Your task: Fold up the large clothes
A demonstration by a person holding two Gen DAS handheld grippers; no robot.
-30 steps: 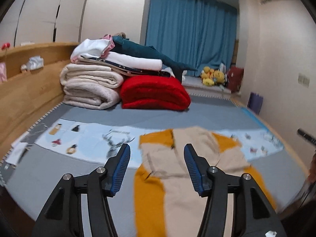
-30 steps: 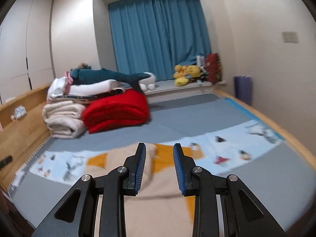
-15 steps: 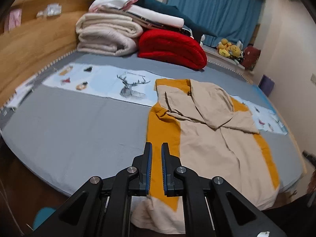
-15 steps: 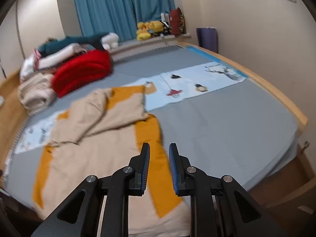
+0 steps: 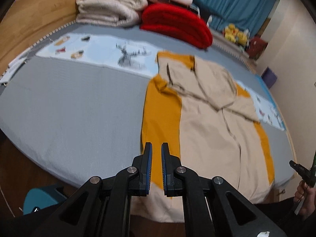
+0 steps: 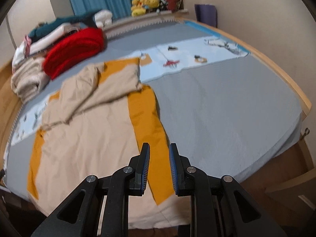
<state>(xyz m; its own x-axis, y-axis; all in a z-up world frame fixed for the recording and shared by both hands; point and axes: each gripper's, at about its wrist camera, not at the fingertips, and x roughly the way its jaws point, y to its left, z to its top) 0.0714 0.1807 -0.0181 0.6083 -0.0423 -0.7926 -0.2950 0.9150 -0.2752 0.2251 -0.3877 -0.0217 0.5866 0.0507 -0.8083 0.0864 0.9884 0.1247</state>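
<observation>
Both wrist cameras have dipped from a second ago, when they faced the blue curtain, and now look down onto the wide grey-sheeted bed (image 5: 65,106). Spread flat along it lies the large beige garment with mustard-orange side panels (image 5: 207,130), its upper part folded over itself toward 12 o'clock and its hem hanging off the mattress edge at 6 o'clock. At 11 o'clock sit the folded red blanket (image 5: 175,24) and the stack of cream blankets (image 5: 110,6). The left gripper (image 5: 156,148) hangs over the near left orange panel, jaws drawn nearly together with a thin gap, nothing pinched. The right gripper (image 6: 159,148) hovers above the right orange strip (image 6: 150,122), jaws narrowly parted, holding nothing.
</observation>
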